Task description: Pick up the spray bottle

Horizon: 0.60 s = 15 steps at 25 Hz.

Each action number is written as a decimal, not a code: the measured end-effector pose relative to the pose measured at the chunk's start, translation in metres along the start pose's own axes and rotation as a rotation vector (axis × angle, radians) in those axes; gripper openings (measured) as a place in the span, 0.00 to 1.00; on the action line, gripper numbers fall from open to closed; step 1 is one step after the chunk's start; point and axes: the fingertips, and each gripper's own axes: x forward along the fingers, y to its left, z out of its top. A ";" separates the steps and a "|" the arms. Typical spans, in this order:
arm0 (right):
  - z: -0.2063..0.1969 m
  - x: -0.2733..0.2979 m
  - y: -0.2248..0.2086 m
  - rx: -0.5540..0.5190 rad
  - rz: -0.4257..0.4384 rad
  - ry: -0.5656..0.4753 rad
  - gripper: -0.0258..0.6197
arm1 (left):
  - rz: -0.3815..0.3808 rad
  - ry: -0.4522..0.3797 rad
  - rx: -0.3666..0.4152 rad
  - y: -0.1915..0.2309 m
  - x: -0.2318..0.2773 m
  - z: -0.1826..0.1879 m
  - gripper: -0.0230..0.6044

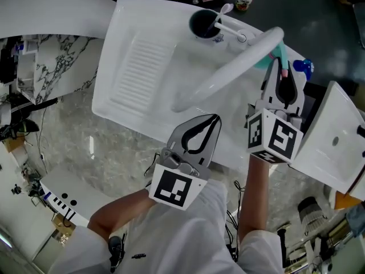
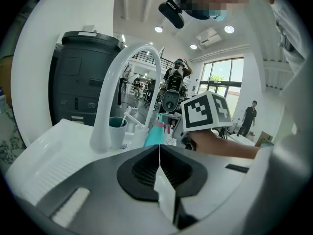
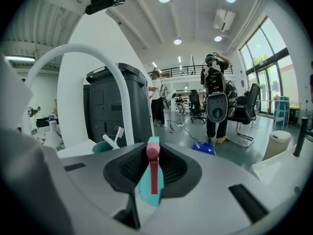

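One spray bottle [image 3: 145, 189] tight between jaws of right claw [image 3: 152, 155].

The left gripper [image 1: 215, 119] and the right gripper [image 1: 281, 64] share one build: smooth pale grey shells around black ribbed fingers [image 2: 142, 171]. Each gripper has a white cube [image 1: 173, 188] printed with bold black square markers. The person wears a white top [image 1: 188, 233] with short sleeves.

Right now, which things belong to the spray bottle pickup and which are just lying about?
Job: spray bottle, clamped in the right hand-held gripper.
Lying about: faucet, cup, toothbrush, sink.
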 end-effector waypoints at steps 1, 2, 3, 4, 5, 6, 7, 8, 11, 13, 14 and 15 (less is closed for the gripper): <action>-0.001 -0.001 0.000 -0.001 0.000 -0.001 0.12 | 0.000 -0.001 0.000 0.000 -0.001 -0.001 0.05; -0.001 -0.001 0.000 -0.004 0.001 -0.002 0.12 | 0.000 -0.002 0.001 0.000 -0.001 -0.001 0.05; -0.002 -0.002 0.001 -0.007 0.003 -0.002 0.12 | 0.000 -0.004 0.001 0.000 -0.002 -0.001 0.05; -0.003 -0.003 0.001 -0.007 0.006 -0.002 0.12 | 0.000 -0.005 0.001 -0.001 -0.003 -0.001 0.05; -0.003 -0.003 0.002 -0.005 0.008 -0.002 0.12 | 0.000 -0.006 0.001 -0.002 -0.004 -0.001 0.05; -0.002 -0.004 0.002 -0.002 0.011 -0.002 0.12 | -0.001 -0.008 0.001 -0.002 -0.005 0.000 0.05; -0.002 -0.006 0.002 0.003 0.013 -0.001 0.12 | -0.003 -0.010 0.002 -0.003 -0.007 0.001 0.05; -0.001 -0.008 0.003 0.007 0.014 -0.001 0.12 | -0.004 -0.013 0.004 -0.004 -0.009 0.002 0.05; 0.002 -0.017 0.004 0.005 0.018 -0.004 0.12 | -0.008 -0.021 0.007 -0.006 -0.015 0.005 0.05; 0.004 -0.025 0.006 -0.002 0.022 -0.003 0.12 | -0.012 -0.030 0.007 -0.008 -0.020 0.007 0.05; 0.006 -0.029 0.007 -0.003 0.025 -0.002 0.12 | -0.014 -0.034 0.006 -0.009 -0.023 0.007 0.05; 0.007 -0.034 0.008 0.000 0.029 -0.001 0.12 | -0.016 -0.036 0.006 -0.010 -0.026 0.008 0.05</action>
